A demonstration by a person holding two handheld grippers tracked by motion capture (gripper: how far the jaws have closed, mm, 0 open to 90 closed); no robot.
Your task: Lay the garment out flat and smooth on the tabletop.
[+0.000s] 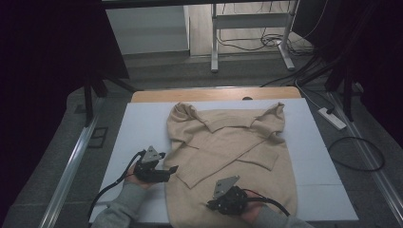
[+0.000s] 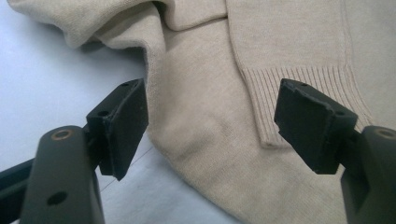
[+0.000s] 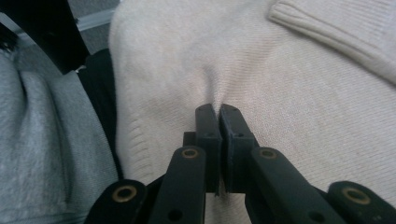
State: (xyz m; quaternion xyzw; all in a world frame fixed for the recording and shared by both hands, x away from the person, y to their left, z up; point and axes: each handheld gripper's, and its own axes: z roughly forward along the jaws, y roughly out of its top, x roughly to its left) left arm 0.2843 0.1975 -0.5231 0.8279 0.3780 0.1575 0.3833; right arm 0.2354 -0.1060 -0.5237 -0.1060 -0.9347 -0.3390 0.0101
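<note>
I've got the right gripper pinching a fold of the beige sweater near its hem at six o'clock on the white mat, left gripper spread wide at the sweater's nine-o'clock edge, so next it should bite that side for folding.

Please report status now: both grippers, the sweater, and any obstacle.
Right gripper shut, pinching sweater near hem. Left gripper open over sweater's side edge, nothing held. Sweater flat on table, sleeves folded in. No obstacle seen.
</note>
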